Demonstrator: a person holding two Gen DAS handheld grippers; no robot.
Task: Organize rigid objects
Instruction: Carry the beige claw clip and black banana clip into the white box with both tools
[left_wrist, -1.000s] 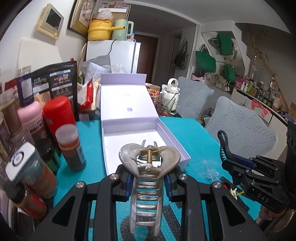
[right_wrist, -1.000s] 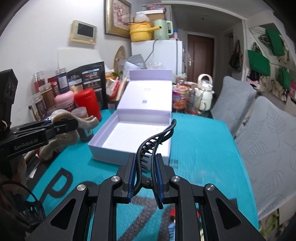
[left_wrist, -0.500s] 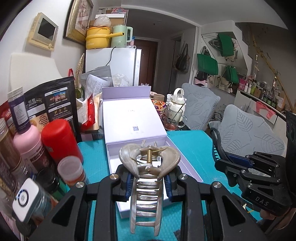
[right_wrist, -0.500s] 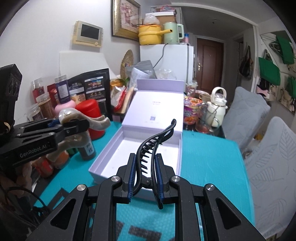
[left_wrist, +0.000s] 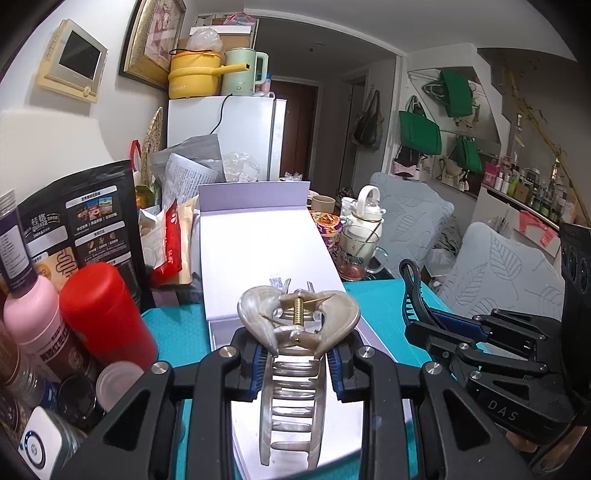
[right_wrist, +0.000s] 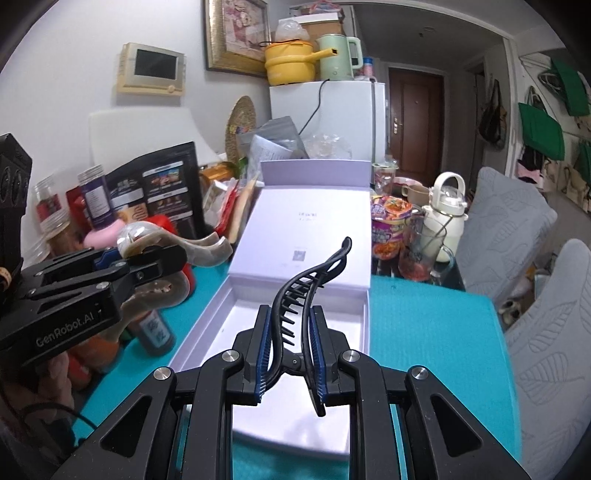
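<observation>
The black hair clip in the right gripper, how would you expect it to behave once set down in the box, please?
The black hair clip looks stiff and light. Its thin curved shape would probably tip onto its side, and its teeth might snap if squeezed.

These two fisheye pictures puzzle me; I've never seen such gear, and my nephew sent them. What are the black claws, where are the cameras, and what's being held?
A person holds two handheld grippers, each with a camera looking along its fingers. The left gripper is clamped on a beige hair claw. The right gripper is clamped on a black hair clip. Each camera also catches the other gripper at its side. Both hover above an open lilac box, apparently empty, on a teal table. Bottles, including a red canister, crowd the table's left edge.
</observation>
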